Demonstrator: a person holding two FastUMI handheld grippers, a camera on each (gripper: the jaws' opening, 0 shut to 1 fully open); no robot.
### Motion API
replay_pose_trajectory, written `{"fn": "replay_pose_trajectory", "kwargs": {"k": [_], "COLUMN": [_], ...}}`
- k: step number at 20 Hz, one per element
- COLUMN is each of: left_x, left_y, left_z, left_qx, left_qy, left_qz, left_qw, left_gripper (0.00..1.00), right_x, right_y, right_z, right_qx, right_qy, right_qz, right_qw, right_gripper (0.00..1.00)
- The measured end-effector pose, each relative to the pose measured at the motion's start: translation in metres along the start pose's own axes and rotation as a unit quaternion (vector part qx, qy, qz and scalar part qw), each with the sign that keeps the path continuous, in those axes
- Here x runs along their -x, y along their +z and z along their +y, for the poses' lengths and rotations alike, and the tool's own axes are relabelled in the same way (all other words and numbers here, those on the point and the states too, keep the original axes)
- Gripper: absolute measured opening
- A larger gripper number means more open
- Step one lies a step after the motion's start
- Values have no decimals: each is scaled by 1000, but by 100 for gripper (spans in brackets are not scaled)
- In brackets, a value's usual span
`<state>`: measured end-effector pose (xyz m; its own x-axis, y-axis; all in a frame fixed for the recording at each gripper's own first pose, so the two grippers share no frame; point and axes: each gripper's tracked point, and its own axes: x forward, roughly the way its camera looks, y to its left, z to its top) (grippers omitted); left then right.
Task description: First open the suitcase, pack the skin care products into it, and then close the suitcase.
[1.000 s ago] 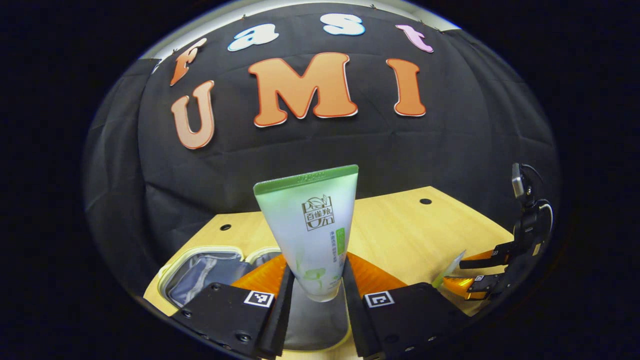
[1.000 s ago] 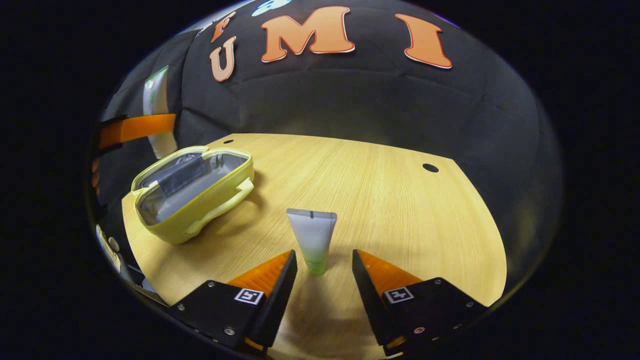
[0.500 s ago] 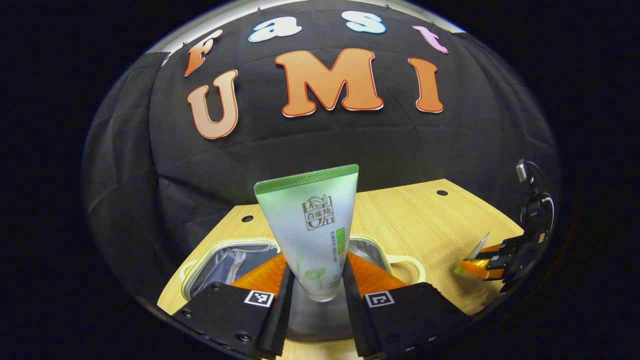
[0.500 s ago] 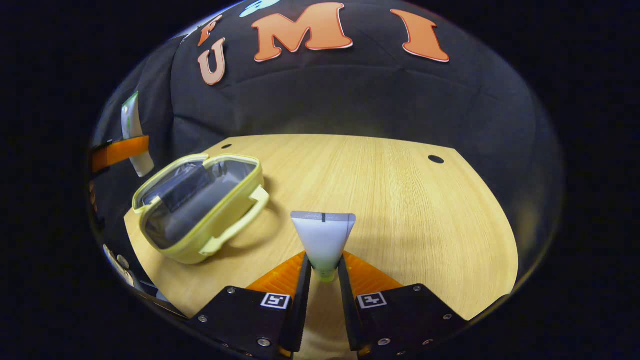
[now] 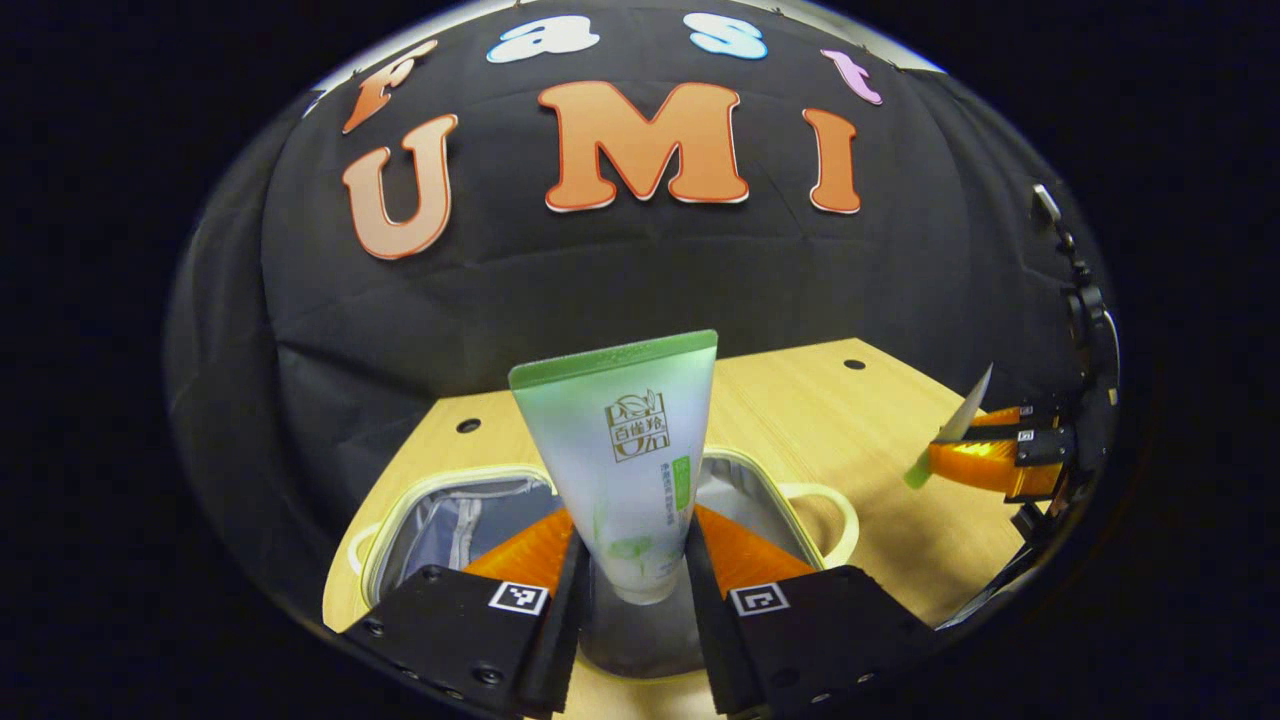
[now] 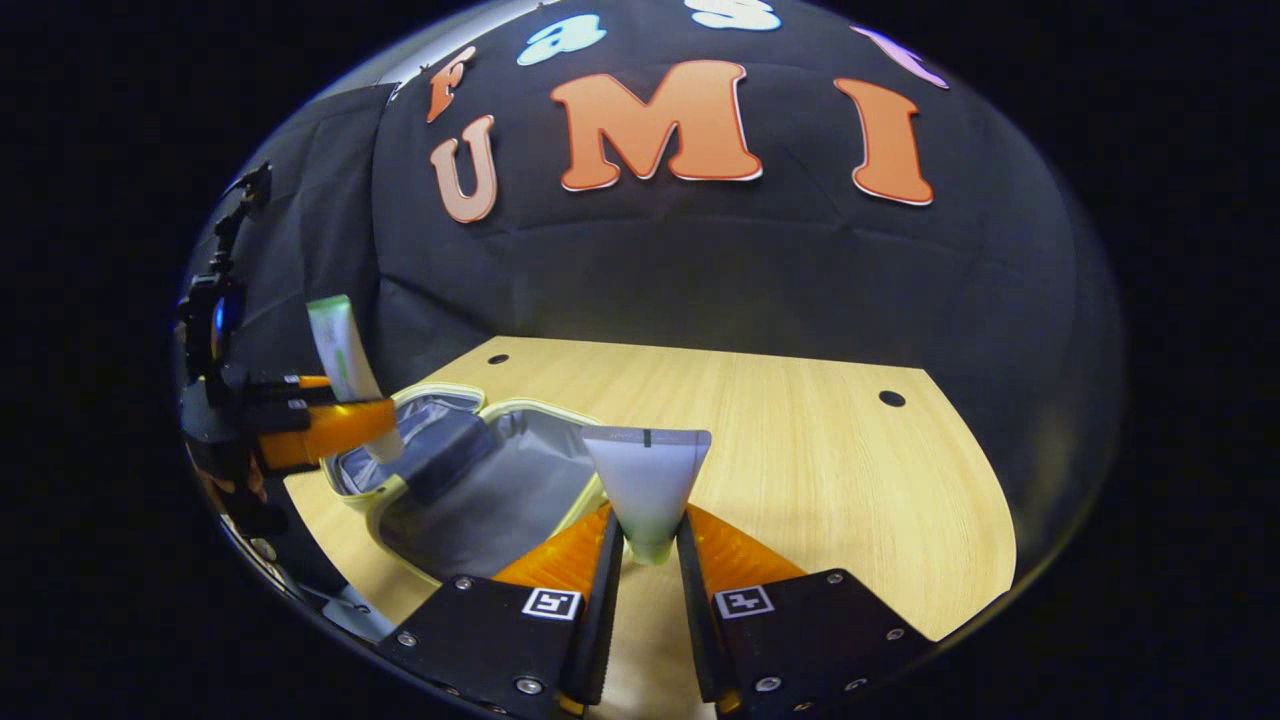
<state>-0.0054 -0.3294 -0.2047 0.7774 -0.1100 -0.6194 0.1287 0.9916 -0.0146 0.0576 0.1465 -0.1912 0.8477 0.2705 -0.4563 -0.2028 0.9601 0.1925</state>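
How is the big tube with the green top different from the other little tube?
The big tube has a green crimped top and a printed front; the little tube has a pale crimped top and a plain face. The big tube is held by the left hand-held gripper above the open suitcase; the little tube, in the right hand-held gripper, is beside the suitcase, over the table. Both stand crimp-up, gripped near the cap end.

The left gripper (image 5: 636,590) carried two black blocky finger mounts, each with a square black-and-white tag and small round screws along its lower edge. The right gripper (image 6: 650,590) had the same black mounts, tags and silver screws. Seen from the left gripper view, the right gripper bore a dark body with a looping black cable and a small upright camera stalk.
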Motion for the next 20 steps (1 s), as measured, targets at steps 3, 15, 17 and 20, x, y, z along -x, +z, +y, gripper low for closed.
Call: {"fn": "replay_pose_trajectory", "kwargs": {"k": [3, 15, 17, 20], "left_x": [-13, -65, -71, -83], "left_y": [-29, -112, -120, -136], "left_z": [4, 0, -7, -11], "left_qx": [9, 35, 42, 61], "left_qy": [-19, -92, -95, -85], "left_qz": [44, 199, 228, 269], "left_qw": [999, 975, 968, 957], "left_gripper": [52, 52, 52, 52], "right_x": [-4, -41, -49, -58], "right_y": [0, -23, -25, -29], "right_z": [28, 96, 94, 93], "right_qx": [17, 15, 9, 1], "right_qy": [10, 30, 26, 29], "right_qz": [4, 56, 66, 79], "right_qw": [1000, 998, 997, 996], "right_gripper": [35, 35, 35, 35]}}
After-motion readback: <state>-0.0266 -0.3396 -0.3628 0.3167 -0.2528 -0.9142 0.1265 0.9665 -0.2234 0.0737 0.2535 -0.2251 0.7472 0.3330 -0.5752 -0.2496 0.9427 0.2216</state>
